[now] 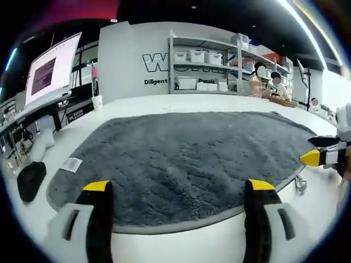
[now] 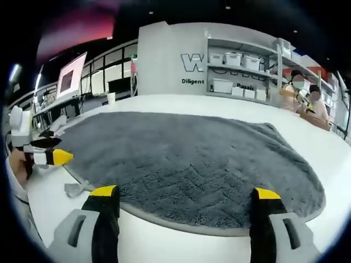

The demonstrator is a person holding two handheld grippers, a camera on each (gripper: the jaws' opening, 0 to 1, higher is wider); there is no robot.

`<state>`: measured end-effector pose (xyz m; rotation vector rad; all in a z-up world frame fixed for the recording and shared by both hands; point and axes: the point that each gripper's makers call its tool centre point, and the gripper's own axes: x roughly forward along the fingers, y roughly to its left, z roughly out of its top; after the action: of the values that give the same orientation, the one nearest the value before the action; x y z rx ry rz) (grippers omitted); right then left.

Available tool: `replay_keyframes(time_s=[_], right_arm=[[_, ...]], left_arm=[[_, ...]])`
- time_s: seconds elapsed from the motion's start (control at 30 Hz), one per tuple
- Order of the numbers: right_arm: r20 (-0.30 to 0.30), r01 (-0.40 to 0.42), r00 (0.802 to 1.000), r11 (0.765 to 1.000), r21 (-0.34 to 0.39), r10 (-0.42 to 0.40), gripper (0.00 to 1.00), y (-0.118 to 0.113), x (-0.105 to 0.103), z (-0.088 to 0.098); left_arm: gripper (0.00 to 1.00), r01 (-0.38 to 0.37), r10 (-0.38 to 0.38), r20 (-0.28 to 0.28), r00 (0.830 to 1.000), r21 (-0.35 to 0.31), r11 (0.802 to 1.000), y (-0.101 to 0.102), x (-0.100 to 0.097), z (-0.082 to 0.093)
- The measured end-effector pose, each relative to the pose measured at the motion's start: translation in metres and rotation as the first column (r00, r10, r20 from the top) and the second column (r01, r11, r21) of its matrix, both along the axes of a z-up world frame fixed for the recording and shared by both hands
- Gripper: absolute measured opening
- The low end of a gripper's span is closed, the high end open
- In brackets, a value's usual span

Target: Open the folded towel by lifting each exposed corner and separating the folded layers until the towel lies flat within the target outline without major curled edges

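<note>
Left gripper (image 1: 178,189) and right gripper (image 2: 185,193) jaws both spread wide, empty; fluffy grey towel (image 1: 192,159) lay flat mid-frame on white bench (image 1: 164,244), just beyond both.

White wall (image 1: 131,60) with dark lettering at 12 o'clock. Shelving (image 1: 205,63) with white bins at 1. Lit screen (image 1: 52,68) at 10. Ceiling light strip (image 1: 307,27) at 2.

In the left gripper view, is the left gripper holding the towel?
No. The left gripper is open, its jaws standing apart above the near edge of the gray towel, gripping nothing.
</note>
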<state>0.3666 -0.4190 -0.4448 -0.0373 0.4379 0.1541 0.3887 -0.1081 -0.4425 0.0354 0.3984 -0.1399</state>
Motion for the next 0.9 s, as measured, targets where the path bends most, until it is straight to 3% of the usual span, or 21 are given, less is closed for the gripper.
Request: replay_keyframes(time_s=[0.27,0.9], right_arm=[[0.032,0.008,0.999,1.000,0.003,-0.008,0.99,0.0004,-0.0017,0.0014],[0.012,-0.006,1.000,1.000,-0.001,0.006,0.99,0.0019,-0.0064,0.0007]], left_arm=[[0.99,-0.003,0.003,0.013,1.000,-0.001,1.000,0.0004,-0.0004,0.0005],[0.98,-0.009,0.009,0.012,1.000,0.000,1.000,0.0010,-0.0039,0.0011]])
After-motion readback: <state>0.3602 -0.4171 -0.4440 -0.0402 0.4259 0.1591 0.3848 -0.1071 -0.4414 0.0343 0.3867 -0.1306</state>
